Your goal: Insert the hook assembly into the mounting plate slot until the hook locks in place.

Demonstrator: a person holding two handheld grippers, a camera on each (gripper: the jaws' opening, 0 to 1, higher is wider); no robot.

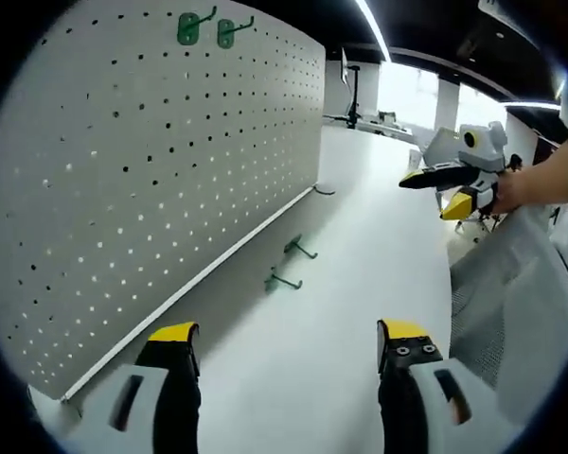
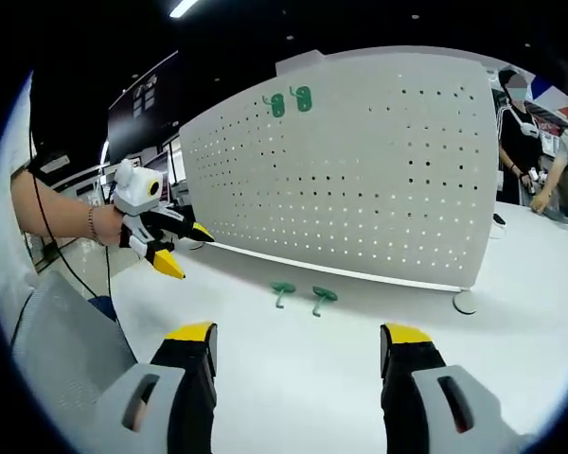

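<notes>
Tongs: left (image 1: 286,345), right (image 2: 298,350) agape, empty; hooks (image 2: 301,297) on table (image 2: 293,378).

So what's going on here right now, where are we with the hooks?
A person holds a gripper in each hand over a white table, facing an upright pegboard. Two green hooks already hang near the board's top edge. Two more green hooks lie loose on the table in front of the board. The left gripper and right gripper are both open and empty, touching neither hook.
</notes>
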